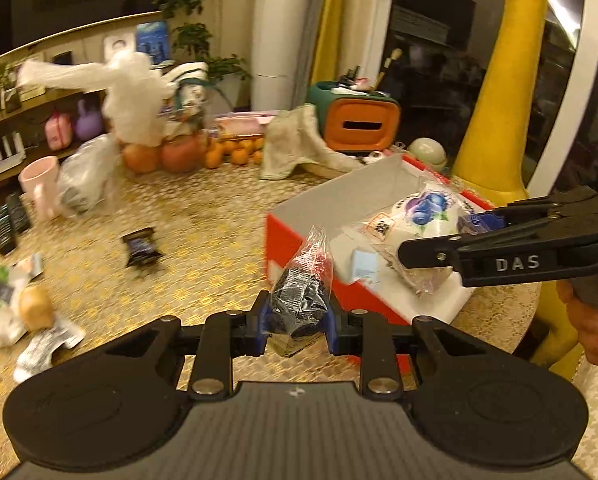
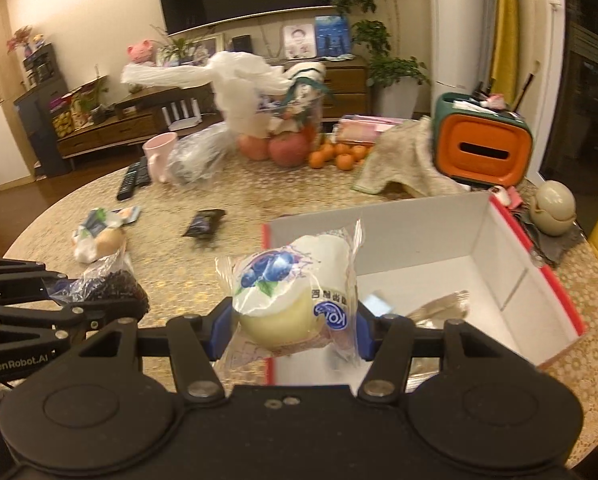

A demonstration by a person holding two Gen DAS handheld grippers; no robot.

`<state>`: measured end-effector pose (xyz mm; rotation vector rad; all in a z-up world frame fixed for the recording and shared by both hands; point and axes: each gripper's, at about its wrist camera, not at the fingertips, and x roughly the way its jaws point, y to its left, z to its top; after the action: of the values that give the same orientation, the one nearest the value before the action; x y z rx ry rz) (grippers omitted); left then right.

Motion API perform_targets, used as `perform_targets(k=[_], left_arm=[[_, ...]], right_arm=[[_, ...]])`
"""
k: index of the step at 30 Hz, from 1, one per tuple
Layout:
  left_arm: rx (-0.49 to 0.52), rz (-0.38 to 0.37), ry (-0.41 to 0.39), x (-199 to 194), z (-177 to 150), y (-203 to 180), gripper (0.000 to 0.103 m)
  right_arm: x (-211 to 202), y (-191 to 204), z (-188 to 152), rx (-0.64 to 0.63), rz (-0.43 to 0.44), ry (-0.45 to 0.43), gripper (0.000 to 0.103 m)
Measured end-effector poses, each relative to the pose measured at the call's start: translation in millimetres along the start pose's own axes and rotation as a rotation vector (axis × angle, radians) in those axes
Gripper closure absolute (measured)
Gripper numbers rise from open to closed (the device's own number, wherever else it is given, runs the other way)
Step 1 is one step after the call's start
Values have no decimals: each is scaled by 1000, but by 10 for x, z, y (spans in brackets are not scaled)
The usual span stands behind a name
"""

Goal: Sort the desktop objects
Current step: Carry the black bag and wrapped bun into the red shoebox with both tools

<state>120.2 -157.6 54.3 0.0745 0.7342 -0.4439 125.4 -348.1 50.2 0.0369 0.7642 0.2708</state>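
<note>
Gripping crinkly packets: left fingers (image 1: 299,322) dark snack (image 1: 301,300), right fingers (image 2: 289,330) round bun (image 2: 287,300).

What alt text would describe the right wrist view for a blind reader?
The right tool grips a blueberry-print wrapped bun above the near edge of a red-and-white box. At left, the left tool holds a dark snack bag over the cluttered table.

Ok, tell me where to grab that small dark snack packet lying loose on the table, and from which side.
Grip the dark snack packet across its narrow middle, coming straight down from above. It lies flat on the table with open cloth around it, and its crimped ends look too thin to pinch securely. Both grippers are full now, so free one first.
</note>
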Motion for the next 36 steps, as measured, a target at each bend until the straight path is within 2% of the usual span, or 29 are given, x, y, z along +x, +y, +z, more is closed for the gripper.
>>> perform_targets(k=[15, 27, 36], left_arm=[[131, -73, 80, 741, 355, -650, 78], [204, -122, 228, 1482, 410, -992, 78], [230, -139, 326, 1812, 372, -1053, 78]], right_arm=[[252, -907, 42, 89, -119, 25, 46], [776, -1350, 132, 131, -174, 103, 46], [1117, -1482, 146, 167, -187, 162, 45]])
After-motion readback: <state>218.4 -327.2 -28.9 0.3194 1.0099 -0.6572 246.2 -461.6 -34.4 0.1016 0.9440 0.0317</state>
